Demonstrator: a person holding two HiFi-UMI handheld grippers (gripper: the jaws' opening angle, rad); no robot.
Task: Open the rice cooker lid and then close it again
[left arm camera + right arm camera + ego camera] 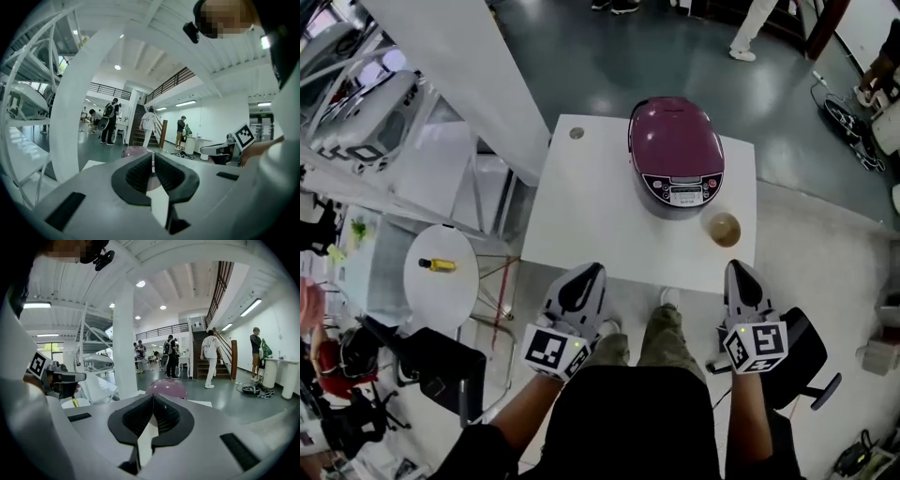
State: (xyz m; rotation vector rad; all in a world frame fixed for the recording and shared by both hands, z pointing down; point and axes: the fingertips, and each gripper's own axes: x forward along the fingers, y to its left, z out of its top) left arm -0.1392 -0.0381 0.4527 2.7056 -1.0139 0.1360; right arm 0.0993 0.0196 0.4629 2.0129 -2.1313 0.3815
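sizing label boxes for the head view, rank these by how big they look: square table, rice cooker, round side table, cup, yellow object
1. square table
2. rice cooker and round side table: about alike; the latter stands lower, farther from the camera, so unranked
3. cup
4. yellow object

Bright, even indoor light from ceiling lamps (141,283). Strong fisheye bending, dark corners in gripper views. Faces mosaicked.
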